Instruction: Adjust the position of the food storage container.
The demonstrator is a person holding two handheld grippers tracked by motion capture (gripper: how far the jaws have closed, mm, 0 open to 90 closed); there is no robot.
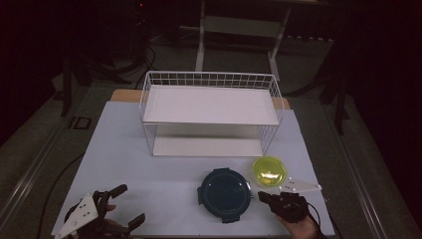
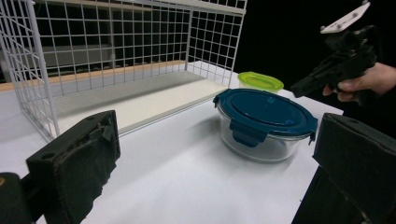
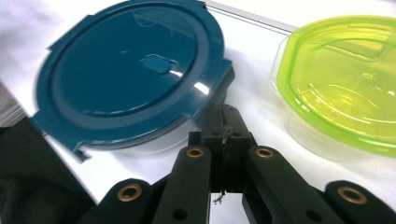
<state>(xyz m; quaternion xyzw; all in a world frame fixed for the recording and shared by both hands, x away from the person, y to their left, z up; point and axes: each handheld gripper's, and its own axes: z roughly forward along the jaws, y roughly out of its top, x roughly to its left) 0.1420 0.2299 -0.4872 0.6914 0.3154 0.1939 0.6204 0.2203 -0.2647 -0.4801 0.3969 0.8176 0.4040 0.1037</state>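
A round glass container with a dark blue clip lid (image 1: 225, 193) (image 2: 265, 122) (image 3: 133, 74) sits at the front middle of the white table. Just behind and right of it stands a smaller container with a lime green lid (image 1: 269, 171) (image 2: 260, 81) (image 3: 343, 81). My right gripper (image 1: 263, 196) (image 3: 225, 122) hovers just right of the blue lid, jaws pressed together with nothing between them, tips pointing at the gap between the two containers. At the front left corner my left gripper (image 1: 128, 204) (image 2: 210, 154) stands wide open and empty, facing the blue container from a distance.
A white wire rack (image 1: 209, 112) (image 2: 116, 56) with two shelves stands at the back of the table, both shelves bare. The table's front edge runs under both hands. Dark floor and a stand's legs (image 1: 239, 35) lie beyond.
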